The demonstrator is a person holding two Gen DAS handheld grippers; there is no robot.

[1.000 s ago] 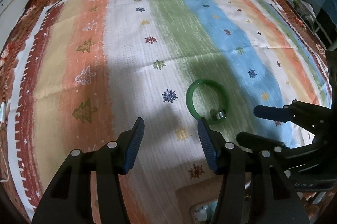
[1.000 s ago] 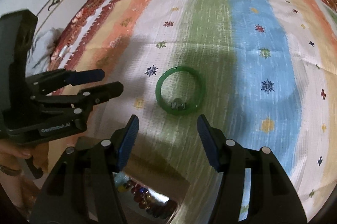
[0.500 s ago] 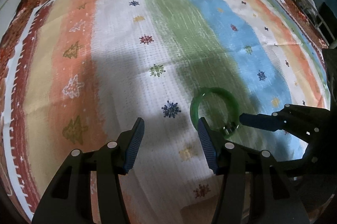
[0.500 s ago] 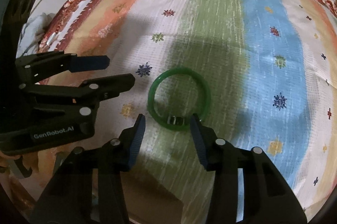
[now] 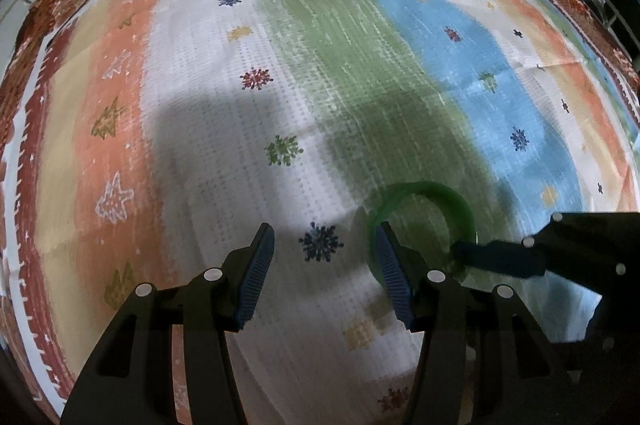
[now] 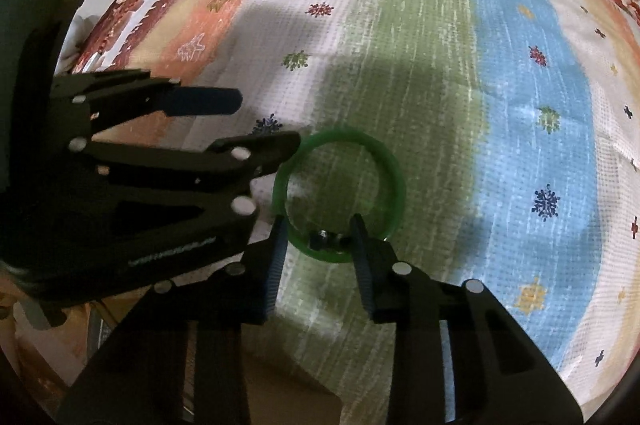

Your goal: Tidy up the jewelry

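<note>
Between the right gripper's (image 6: 320, 245) pads sits the near arc of the green bangle (image 6: 396, 181) with its little metal clasp (image 6: 325, 237); the jaws are narrowed around it but I can't tell if they're actually touching it yet. Just left, the left gripper (image 5: 324, 279) hovers spread wide with nothing in it, its right finger (image 5: 392, 275) over the bangle's left edge, everything on the striped snowflake tablecloth (image 6: 520, 105).

Both tongs are built of matte black plastic frames with triangular cut-outs, studded with round silver screw heads. The left tongs (image 5: 325, 275) carry ribbed blue pads (image 5: 256, 275) on their fingers, as do the right tongs (image 6: 319, 245). Faint pale lettering is printed along one frame.
</note>
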